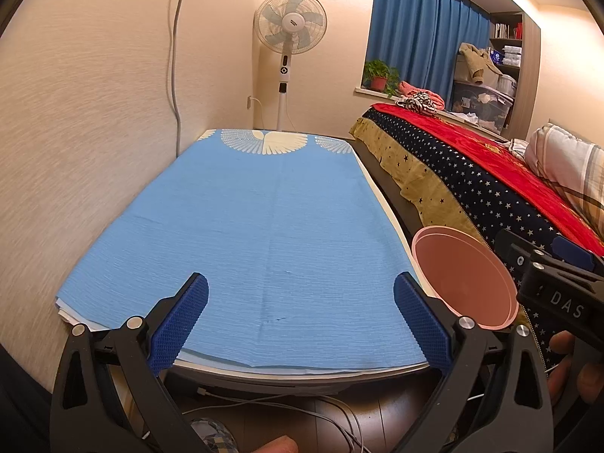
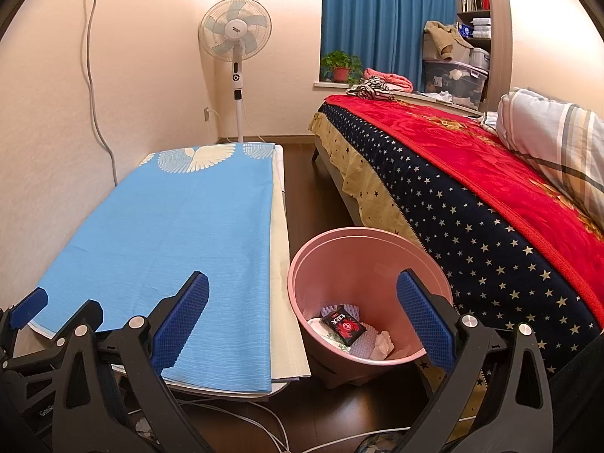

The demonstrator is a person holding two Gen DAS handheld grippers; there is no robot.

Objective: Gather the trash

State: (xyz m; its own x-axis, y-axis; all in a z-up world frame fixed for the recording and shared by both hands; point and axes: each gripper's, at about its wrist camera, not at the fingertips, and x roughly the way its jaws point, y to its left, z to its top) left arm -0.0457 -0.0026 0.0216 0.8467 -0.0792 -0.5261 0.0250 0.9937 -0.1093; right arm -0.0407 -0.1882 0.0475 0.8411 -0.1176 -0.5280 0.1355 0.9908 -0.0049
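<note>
A pink trash bin [image 2: 377,264] stands on the floor between the table and the bed; its rim also shows in the left wrist view [image 1: 464,275]. Inside it lie a red and black wrapper [image 2: 344,326], a crumpled white tissue [image 2: 382,344] and other scraps. My left gripper [image 1: 301,298] is open and empty over the near end of the blue-clothed table [image 1: 245,226]. My right gripper [image 2: 302,296] is open and empty, its right finger over the bin's near rim. The right gripper's body shows at the right edge of the left wrist view [image 1: 558,287].
A bed [image 2: 472,173] with a red blanket and star cover runs along the right. A standing fan [image 2: 236,37] is at the far wall. Cables [image 2: 264,415] lie on the dark floor under the table. The wall is close on the left.
</note>
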